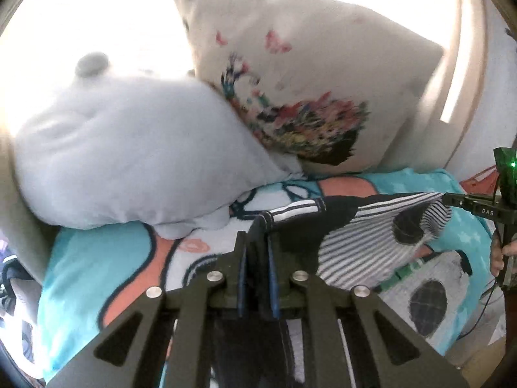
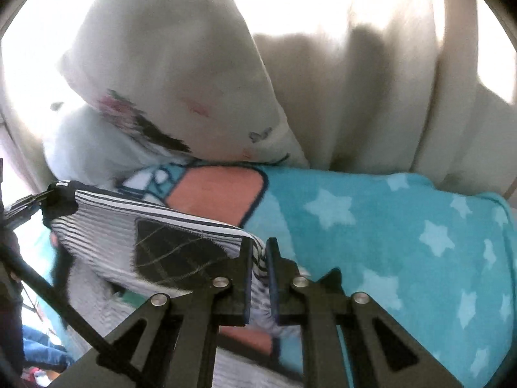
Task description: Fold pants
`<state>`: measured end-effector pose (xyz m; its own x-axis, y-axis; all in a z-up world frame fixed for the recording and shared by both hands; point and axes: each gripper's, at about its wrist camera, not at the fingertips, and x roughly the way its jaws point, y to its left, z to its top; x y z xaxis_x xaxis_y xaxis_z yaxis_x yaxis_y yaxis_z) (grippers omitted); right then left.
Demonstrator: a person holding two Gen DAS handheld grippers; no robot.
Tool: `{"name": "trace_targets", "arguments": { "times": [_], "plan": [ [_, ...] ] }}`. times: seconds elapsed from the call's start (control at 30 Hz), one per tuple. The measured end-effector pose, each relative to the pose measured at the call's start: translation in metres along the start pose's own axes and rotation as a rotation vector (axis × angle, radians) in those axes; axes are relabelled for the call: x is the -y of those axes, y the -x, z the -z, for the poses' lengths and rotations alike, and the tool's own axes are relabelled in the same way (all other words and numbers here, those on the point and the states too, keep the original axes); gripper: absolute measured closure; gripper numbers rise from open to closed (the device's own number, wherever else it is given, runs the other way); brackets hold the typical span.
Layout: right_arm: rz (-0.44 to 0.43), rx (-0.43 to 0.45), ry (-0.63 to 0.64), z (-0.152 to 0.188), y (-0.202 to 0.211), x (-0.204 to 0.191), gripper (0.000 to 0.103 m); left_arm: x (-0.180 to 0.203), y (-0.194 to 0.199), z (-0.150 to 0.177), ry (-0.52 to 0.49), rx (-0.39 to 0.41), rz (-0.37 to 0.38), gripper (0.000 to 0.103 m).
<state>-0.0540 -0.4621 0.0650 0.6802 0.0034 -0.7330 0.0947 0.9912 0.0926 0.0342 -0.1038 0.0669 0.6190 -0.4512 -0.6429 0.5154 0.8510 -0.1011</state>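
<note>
While the teal blanket (image 2: 404, 226) with its pale stars is spread over the bed as the backdrop for pretty much everything, two pillows are propped at its far end: a pale blue one (image 1: 129, 148) and a white floral one (image 1: 307, 74) leaned against it. Above the blanket, the striped pants (image 1: 365, 239) are held up off the surface and stretched out between both tools, with a dark patch showing on the fabric.

The left gripper (image 1: 258, 223) is pointed forward over the blanket, jaws squeezed nearly together on one dark-edged corner of the pants, so the cloth is pinched right at the tips. The right gripper (image 2: 259, 249) is set about level at the blanket's near side, jaws narrowed onto the other striped edge, fabric bunched between the pads. From the left wrist view, the right tool is seen at the far right with a green light on and a hand (image 1: 504, 255) wrapped round its handle.
</note>
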Motion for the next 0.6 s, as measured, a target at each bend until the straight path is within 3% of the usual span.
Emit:
{"name": "trace_targets", "arguments": {
  "times": [0.13,0.3,0.37,0.43,0.5,0.57,0.6],
  "plan": [
    [-0.004,0.046,-0.006,0.041,0.044,-0.012,0.095,0.007,0.038,0.043,-0.017,0.038,-0.008,0.092],
    [-0.016,0.029,-0.058,0.11,0.073,-0.012,0.095,0.003,0.062,0.104,-0.014,0.01,-0.058,0.092],
    [0.022,0.007,-0.055,0.129,0.075,-0.012,0.095,-0.001,0.066,0.126,-0.015,-0.01,-0.105,0.092],
    [0.091,-0.004,-0.047,0.142,0.075,-0.011,0.095,-0.01,0.067,0.137,0.014,-0.033,-0.089,0.092],
    [0.11,0.0,-0.074,0.141,0.072,-0.004,0.08,-0.018,0.069,0.144,0.056,-0.046,-0.087,0.092],
    [0.078,0.024,-0.143,0.133,0.072,0.005,0.027,-0.022,0.072,0.146,0.074,-0.053,-0.096,0.092],
    [0.043,0.044,-0.178,0.126,0.071,0.01,0.022,-0.024,0.075,0.148,0.088,-0.051,-0.096,0.092]
  ]
}}
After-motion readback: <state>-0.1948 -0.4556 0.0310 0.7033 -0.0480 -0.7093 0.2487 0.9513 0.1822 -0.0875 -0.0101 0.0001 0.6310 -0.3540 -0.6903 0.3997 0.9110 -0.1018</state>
